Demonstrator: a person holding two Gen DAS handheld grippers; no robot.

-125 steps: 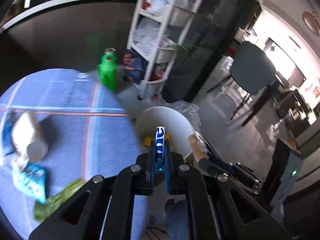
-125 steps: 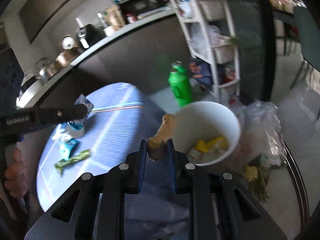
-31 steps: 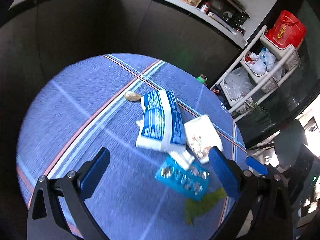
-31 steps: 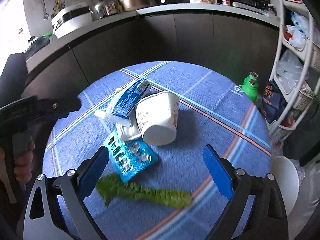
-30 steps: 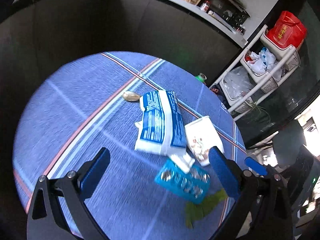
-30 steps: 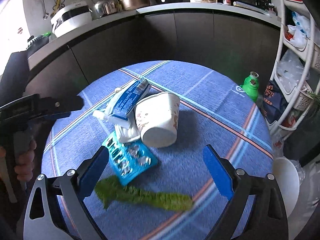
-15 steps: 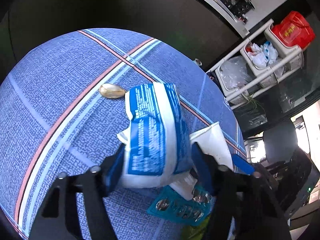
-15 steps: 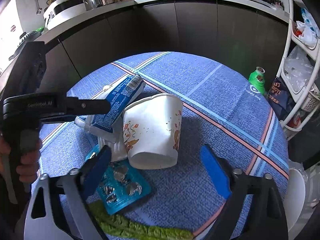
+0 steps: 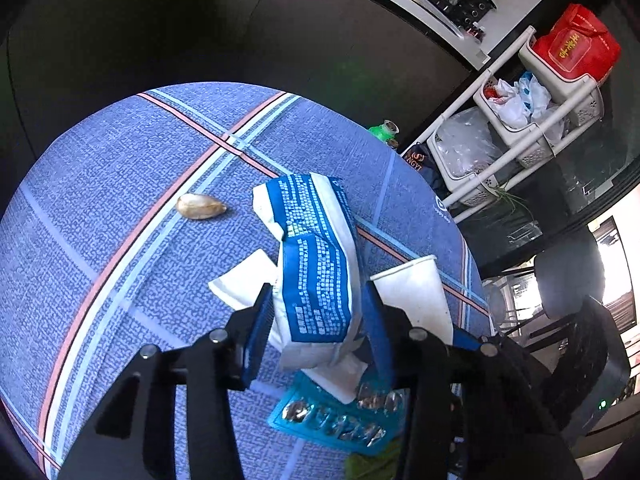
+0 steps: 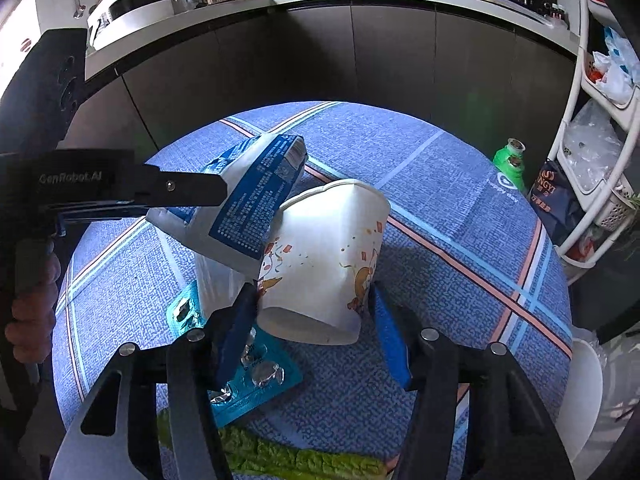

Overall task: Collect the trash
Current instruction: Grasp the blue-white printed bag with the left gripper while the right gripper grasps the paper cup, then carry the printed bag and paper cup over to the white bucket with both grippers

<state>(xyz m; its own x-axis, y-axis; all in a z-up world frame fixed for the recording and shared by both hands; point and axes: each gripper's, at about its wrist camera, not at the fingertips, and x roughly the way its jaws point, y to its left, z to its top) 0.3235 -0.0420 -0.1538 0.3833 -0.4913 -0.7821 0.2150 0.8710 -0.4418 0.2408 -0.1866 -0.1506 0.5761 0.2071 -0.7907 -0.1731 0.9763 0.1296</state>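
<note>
A blue and white carton (image 9: 316, 264) stands tilted between the pads of my left gripper (image 9: 317, 291). The jaws are closing, both pads touch its sides, and it is creased across the middle. In the right wrist view the carton (image 10: 248, 208) leans on a printed paper cup (image 10: 324, 256) lying on its side. My right gripper (image 10: 312, 293) is closing around the cup's base, its pads touch it, and the rim is pinched to a point. A teal blister pack (image 10: 256, 380) and a green vegetable strip (image 10: 296, 460) lie under the fingers.
The round table has a blue striped cloth (image 9: 120, 184). On it lie a tan shell (image 9: 201, 206) and a white paper scrap (image 9: 244, 284). A white bin (image 10: 580, 392) stands beyond the right edge, near a green bottle (image 10: 508, 160) and a white rack (image 9: 520, 120). A person's hand (image 10: 32, 320) holds the left tool.
Both grippers have come down closer to the pile and their jaws have narrowed from wide open. The carton now sits creased between the left pads, the cup between the right pads.
</note>
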